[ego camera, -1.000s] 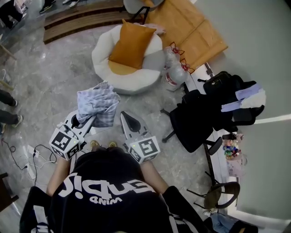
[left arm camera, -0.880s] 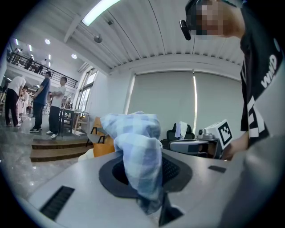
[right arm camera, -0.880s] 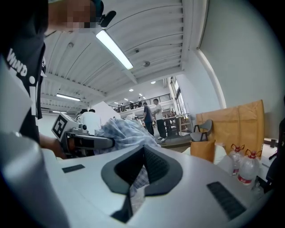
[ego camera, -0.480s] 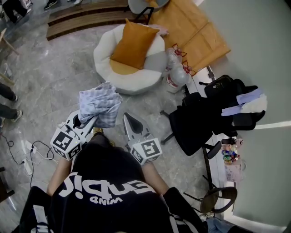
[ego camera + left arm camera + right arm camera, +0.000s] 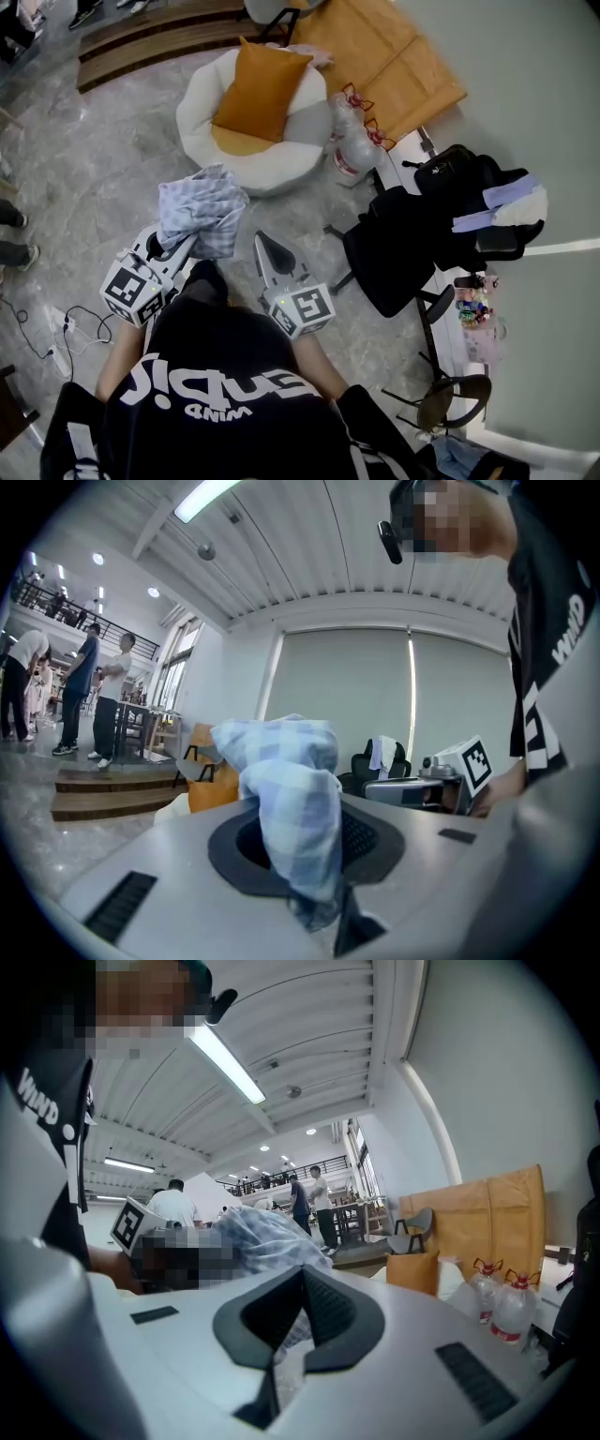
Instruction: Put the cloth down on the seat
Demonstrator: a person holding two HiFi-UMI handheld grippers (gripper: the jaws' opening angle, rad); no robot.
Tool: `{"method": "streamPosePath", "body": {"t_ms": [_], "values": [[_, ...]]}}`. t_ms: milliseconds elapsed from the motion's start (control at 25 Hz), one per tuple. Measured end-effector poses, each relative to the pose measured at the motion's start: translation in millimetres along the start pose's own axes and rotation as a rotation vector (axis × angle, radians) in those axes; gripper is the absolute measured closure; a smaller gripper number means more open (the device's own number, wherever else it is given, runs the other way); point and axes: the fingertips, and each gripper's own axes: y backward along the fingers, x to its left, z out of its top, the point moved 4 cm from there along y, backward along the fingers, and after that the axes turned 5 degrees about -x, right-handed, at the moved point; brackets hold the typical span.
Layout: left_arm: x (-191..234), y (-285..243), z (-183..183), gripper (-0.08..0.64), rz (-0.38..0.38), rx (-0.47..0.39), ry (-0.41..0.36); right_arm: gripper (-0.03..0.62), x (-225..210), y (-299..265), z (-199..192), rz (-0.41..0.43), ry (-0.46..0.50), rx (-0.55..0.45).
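A crumpled blue-and-white checked cloth (image 5: pixel 202 211) is pinched in the left gripper (image 5: pixel 180 247), pointed almost level above the grey marble floor (image 5: pixel 112 178) just short of the round white padded seat (image 5: pixel 199 117) bearing an orange cushion (image 5: pixel 261 89), while the right gripper (image 5: pixel 265 246) alongside is pressed together, empty.

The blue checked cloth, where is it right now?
In the head view the blue checked cloth hangs bunched from the left gripper, left of centre, just short of the round white seat with the orange cushion.
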Motion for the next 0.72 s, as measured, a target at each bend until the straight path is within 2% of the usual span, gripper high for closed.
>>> {"method": "streamPosePath", "body": {"t_ms": [440,720], "values": [[35.9,-34.0,-0.8,0.465,-0.006,0.02,0.008,0.572,-28.2,-35.4,-7.5,-0.023,-0.018,-0.001],[84.8,-68.6,10.1,0.465,-0.018,0.024,0.01,0.572,-58.1,-89.2,3.6,-0.03,-0.023,0.01]]}}
